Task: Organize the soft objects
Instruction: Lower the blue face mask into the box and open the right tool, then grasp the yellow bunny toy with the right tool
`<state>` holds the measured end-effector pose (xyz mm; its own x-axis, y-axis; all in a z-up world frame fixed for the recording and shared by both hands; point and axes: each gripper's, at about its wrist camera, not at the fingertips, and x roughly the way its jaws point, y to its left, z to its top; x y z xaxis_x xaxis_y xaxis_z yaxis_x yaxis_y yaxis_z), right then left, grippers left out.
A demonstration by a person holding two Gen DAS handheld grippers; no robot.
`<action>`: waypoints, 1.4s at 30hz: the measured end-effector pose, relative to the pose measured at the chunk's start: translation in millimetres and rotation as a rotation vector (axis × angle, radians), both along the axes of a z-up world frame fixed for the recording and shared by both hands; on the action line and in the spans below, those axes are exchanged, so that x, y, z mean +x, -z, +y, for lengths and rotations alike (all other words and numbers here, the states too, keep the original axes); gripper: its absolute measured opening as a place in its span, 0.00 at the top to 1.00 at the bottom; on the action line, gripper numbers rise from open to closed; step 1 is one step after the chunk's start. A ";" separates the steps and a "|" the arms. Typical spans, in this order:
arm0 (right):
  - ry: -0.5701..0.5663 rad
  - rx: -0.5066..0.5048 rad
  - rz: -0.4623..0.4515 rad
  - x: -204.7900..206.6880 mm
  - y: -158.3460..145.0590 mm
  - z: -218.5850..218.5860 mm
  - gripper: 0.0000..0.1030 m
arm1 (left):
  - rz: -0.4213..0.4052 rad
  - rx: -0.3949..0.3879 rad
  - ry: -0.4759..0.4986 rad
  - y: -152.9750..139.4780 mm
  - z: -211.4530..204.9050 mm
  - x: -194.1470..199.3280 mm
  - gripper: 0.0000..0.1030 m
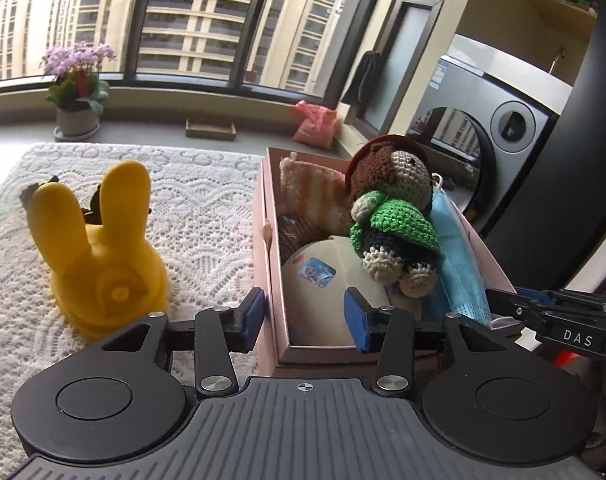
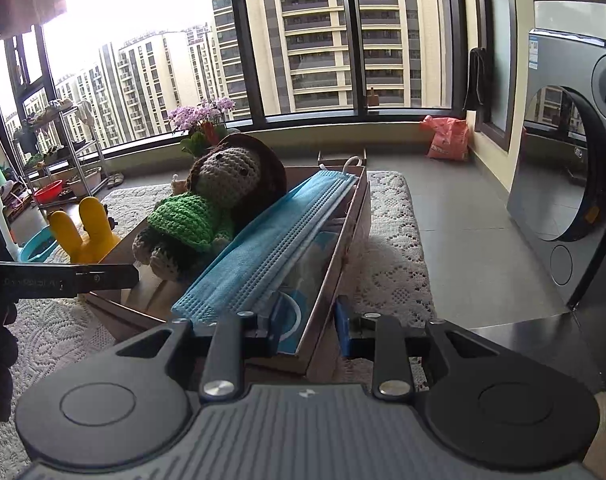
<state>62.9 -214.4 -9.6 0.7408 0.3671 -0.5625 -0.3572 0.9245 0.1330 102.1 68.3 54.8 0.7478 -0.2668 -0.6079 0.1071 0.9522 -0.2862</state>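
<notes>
My left tongs (image 1: pixel 305 320) and right tongs (image 2: pixel 305 330) are both spread, each straddling a wall of the pink box (image 1: pixel 269 272); the crochet doll (image 1: pixel 395 216) lies inside, just ahead.

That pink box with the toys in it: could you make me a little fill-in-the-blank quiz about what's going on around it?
1. The crocheted doll wears a ____ top.
2. The yellow rabbit toy stands on the lace cloth, ____ the pink box.
3. Lying along one side of the box is a blue face ____.
4. The left gripper has one finger on each side of a box ____.

Answers: green; outside; mask; wall
</notes>
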 end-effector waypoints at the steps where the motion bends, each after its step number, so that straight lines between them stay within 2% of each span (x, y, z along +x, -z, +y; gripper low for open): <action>1: -0.026 0.001 -0.001 -9.4 0.8 2.9 0.74 | 0.005 0.001 -0.012 -0.7 7.5 -11.5 0.52; 4: -0.157 0.027 0.010 -46.7 9.4 2.2 0.73 | 0.036 -0.007 -0.021 -4.8 30.7 -49.8 0.49; 6: -0.184 0.055 0.003 -62.6 10.9 -1.9 0.73 | 0.038 -0.003 -0.016 -6.9 38.7 -73.1 0.49; 8: -0.191 0.065 0.000 -66.7 10.8 -4.4 0.73 | 0.042 -0.007 -0.005 -6.7 40.7 -92.0 0.43; 10: -0.186 0.075 -0.011 -65.1 11.8 -6.0 0.73 | 0.033 -0.015 -0.007 -6.7 37.3 -99.2 0.24; 12: -0.164 0.076 -0.018 -55.4 10.5 -4.8 0.73 | 0.011 -0.016 -0.002 -6.5 29.9 -95.8 0.15; 15: -0.091 0.049 -0.049 -35.2 9.6 0.0 0.73 | -0.024 -0.001 0.004 -3.7 13.8 -75.4 0.14; 23: 0.029 -0.011 -0.083 32.9 7.6 13.2 0.72 | -0.090 -0.135 0.009 5.1 18.9 -2.9 0.17; 25: 0.038 -0.028 -0.088 42.7 8.0 17.6 0.72 | -0.093 -0.166 0.006 8.3 24.6 10.4 0.28; 27: 0.031 -0.068 -0.103 47.5 6.8 22.9 0.72 | -0.083 -0.172 0.000 9.2 29.9 13.4 0.35; 30: 0.027 -0.175 -0.147 40.5 3.5 32.6 0.52 | -0.079 -0.187 0.004 11.0 42.0 -3.7 0.36; 31: 0.026 -0.205 -0.163 37.7 -0.6 33.8 0.42 | -0.088 -0.183 -0.002 11.9 47.1 -14.7 0.36; 32: 0.024 -0.218 -0.183 34.1 -5.8 34.2 0.39 | -0.100 -0.178 -0.008 12.4 52.5 -25.3 0.36; 33: 0.027 -0.214 -0.215 27.7 -15.2 34.8 0.39 | -0.119 -0.174 -0.016 13.3 59.9 -38.5 0.36; 36: 0.002 -0.140 -0.266 14.6 -44.5 46.7 0.23 | -0.186 -0.174 -0.079 15.0 86.9 -71.7 0.36; 38: -0.075 -0.077 -0.259 10.9 -59.1 69.2 0.12 | -0.215 -0.172 -0.178 15.4 112.1 -86.6 0.36; 42: -0.311 -0.070 -0.137 15.6 -58.7 147.4 0.11 | -0.231 -0.141 -0.415 21.1 152.3 -99.4 0.36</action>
